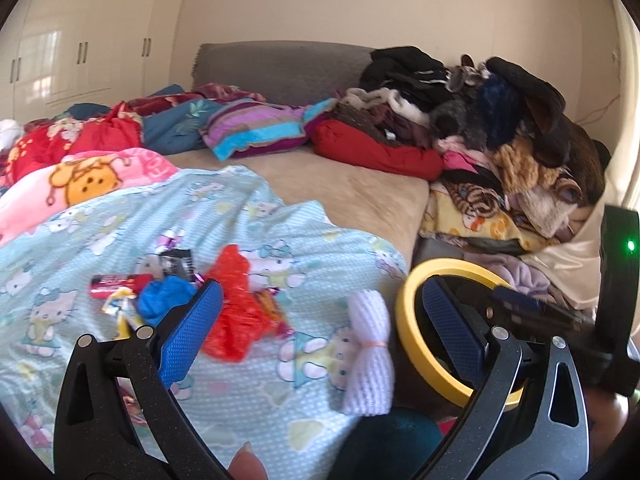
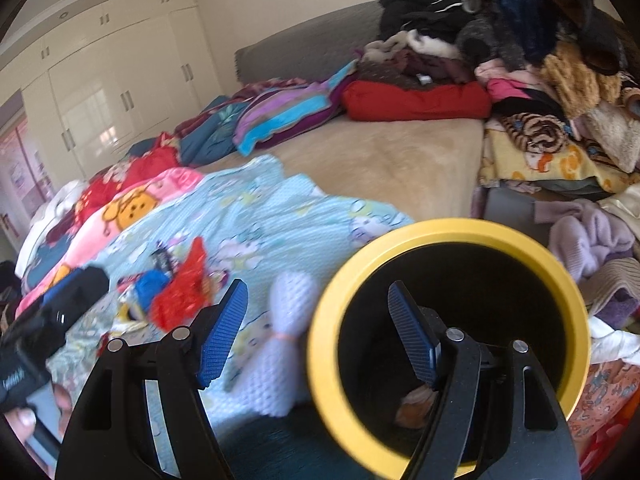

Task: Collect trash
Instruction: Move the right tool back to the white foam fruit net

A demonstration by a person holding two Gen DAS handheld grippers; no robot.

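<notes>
A yellow-rimmed black bin (image 2: 448,344) stands at the bed's near edge; it also shows in the left wrist view (image 1: 444,328). My right gripper (image 2: 316,336) straddles its left rim, one finger inside, one outside, jaws wide and not pressing the rim. My left gripper (image 1: 320,332) is open and empty above the light blue Hello Kitty blanket (image 1: 240,396). Trash lies on the blanket: a white foam net (image 1: 370,356), also in the right wrist view (image 2: 280,360), a red crumpled plastic (image 1: 236,312), a blue wad (image 1: 164,298), a red wrapper (image 1: 116,284) and a dark packet (image 1: 178,262).
A tall pile of clothes (image 1: 500,128) fills the right side of the bed. Folded blankets and a striped pillow (image 1: 256,128) lie at the back. A bare beige sheet (image 1: 352,184) sits mid-bed. White wardrobes (image 1: 80,52) stand at the far left.
</notes>
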